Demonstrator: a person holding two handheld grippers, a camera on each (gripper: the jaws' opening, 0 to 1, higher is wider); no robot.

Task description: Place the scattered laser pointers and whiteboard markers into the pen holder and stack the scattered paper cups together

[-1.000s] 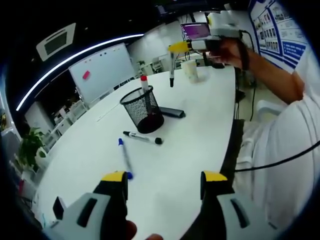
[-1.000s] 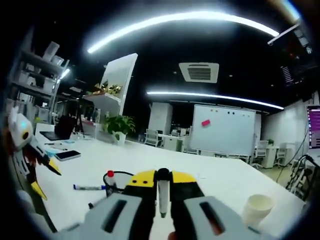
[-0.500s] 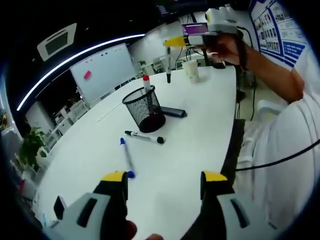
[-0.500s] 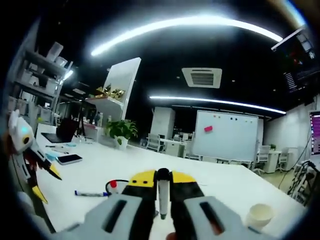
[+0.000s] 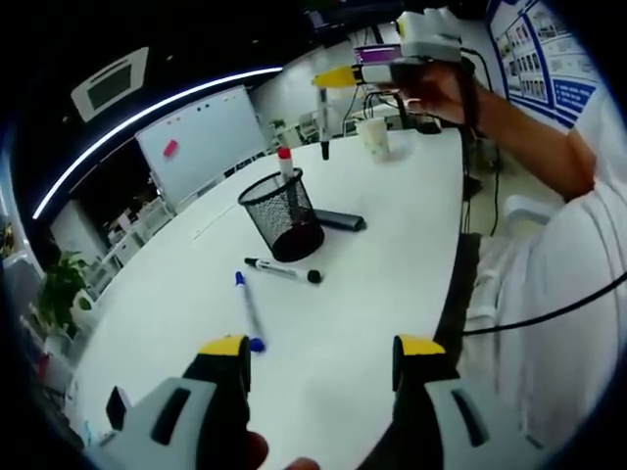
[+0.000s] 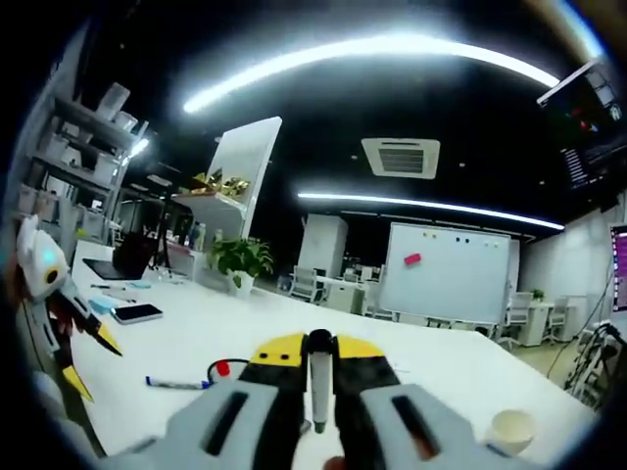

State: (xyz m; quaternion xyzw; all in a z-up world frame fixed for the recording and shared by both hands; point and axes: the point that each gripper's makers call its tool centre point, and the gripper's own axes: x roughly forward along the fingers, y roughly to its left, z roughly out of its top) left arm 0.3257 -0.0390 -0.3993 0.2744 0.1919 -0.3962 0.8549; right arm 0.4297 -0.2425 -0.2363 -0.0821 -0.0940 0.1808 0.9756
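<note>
A: Right, item one: right gripper [image 6: 318, 367]. State?

B: Jaws closed on a marker [image 6: 319, 387], gripped upright, tip down. In the left gripper view it [image 5: 338, 76] hangs high at 12 o'clock with the marker [image 5: 323, 122] dangling, above and beyond the holder [image 5: 282, 215].

A: Item two: left gripper [image 5: 323, 357].

B: Jaws wide apart, nothing between them, low over the table [image 5: 392, 255] at 6 o'clock.

A: Item three: holder.

B: Black mesh, upright, centre of the left gripper view. One red-capped marker [image 5: 284, 162] already stands in it. A flat dark object [image 5: 338, 221], kind uncertain, lies touching its base at 3 o'clock.

A: Loose stock?

B: Black marker [image 5: 282, 270] lying just near the holder at 6 o'clock; blue marker [image 5: 247, 310] further toward the left gripper. One cup [image 5: 373, 137] stands beyond the holder at 1 o'clock.

A: Step in hand?

B: Judged: carrying the held marker to the holder. Next move calls for bringing its tip over the rim, lowering, then releasing. Cups not yet stacked.
</note>
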